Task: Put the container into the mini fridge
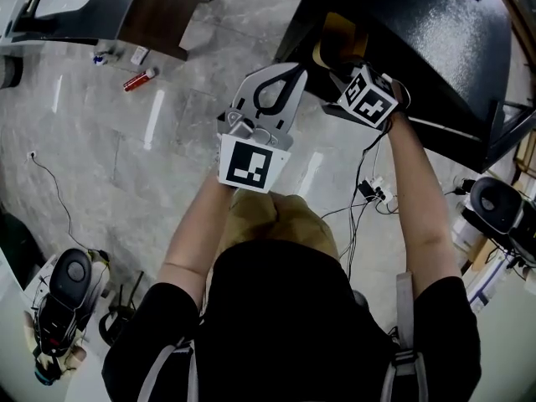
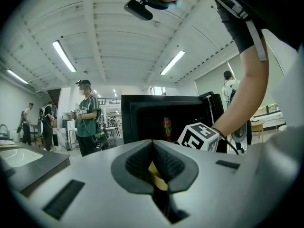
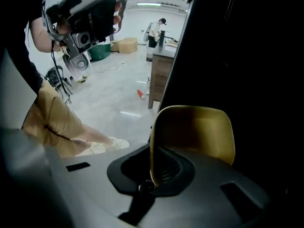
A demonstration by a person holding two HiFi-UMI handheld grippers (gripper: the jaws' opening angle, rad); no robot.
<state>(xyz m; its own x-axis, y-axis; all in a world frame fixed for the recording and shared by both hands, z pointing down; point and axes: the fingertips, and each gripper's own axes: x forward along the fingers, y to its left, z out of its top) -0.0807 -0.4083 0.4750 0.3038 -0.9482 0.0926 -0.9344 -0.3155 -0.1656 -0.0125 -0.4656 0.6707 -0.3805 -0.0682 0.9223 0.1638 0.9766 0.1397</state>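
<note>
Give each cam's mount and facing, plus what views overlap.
Head view: on the person's head, steeply down at floor and mini fridge; shows left arm, right arm, left gripper, right gripper.
Left gripper view: on the left gripper, faces the mini fridge's open front; shows right arm.
Right gripper view: on the right gripper, faces the mini fridge past the held container; shows trousers.
Shared: head and right gripper views both show container and left gripper.

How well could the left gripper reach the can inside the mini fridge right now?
Probably yes. The fridge stands open facing the left gripper, and the can shows inside, uncovered. But the right gripper, shut on the yellow container, crowds the opening beside it, and the left jaws are together.
</note>
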